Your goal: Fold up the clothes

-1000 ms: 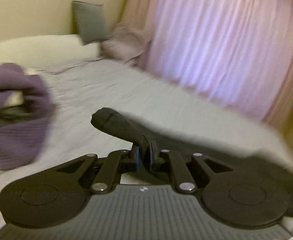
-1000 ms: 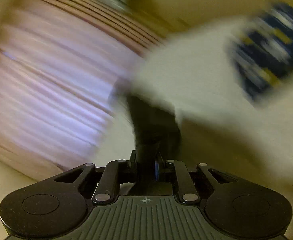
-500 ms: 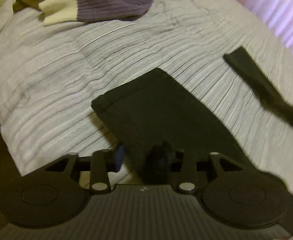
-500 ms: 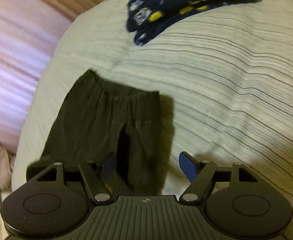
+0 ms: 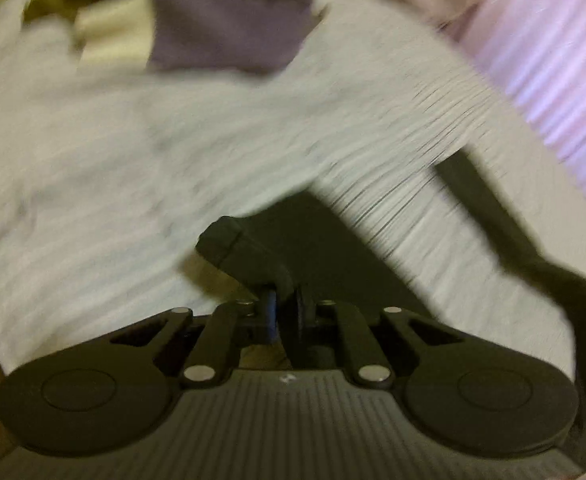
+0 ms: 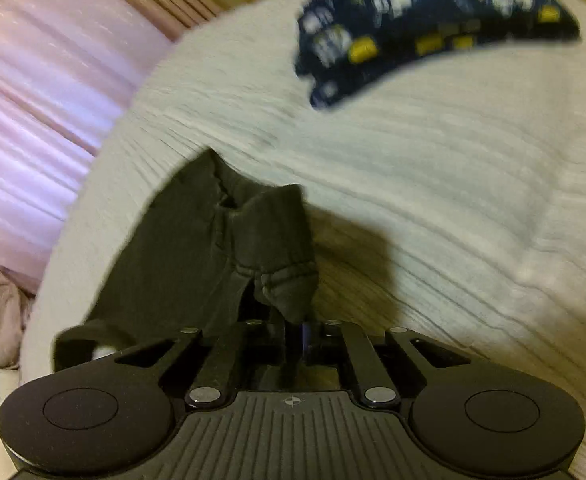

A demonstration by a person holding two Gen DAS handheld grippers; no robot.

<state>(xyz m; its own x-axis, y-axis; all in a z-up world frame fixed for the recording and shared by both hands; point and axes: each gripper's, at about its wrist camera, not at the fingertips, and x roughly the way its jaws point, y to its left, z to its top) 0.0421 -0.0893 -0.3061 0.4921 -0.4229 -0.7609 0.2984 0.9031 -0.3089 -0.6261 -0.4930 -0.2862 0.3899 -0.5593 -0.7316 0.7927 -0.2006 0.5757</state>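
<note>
You have the left gripper [image 5: 284, 312] and right gripper [image 6: 293, 334] each just pinched closed on an edge of the black trousers [image 6: 197, 248], lying on the bed [image 6: 433, 200]; gripped at two ends so they can fold evenly.

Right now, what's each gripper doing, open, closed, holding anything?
Left gripper: jaws just closed, pinching an edge of the black pants.
Right gripper: jaws just closed, pinching the pants' gathered hem.

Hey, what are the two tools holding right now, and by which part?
Both are shut on the black pants: the left tool on a hemmed corner, the right tool on a bunched hemmed edge.
</note>
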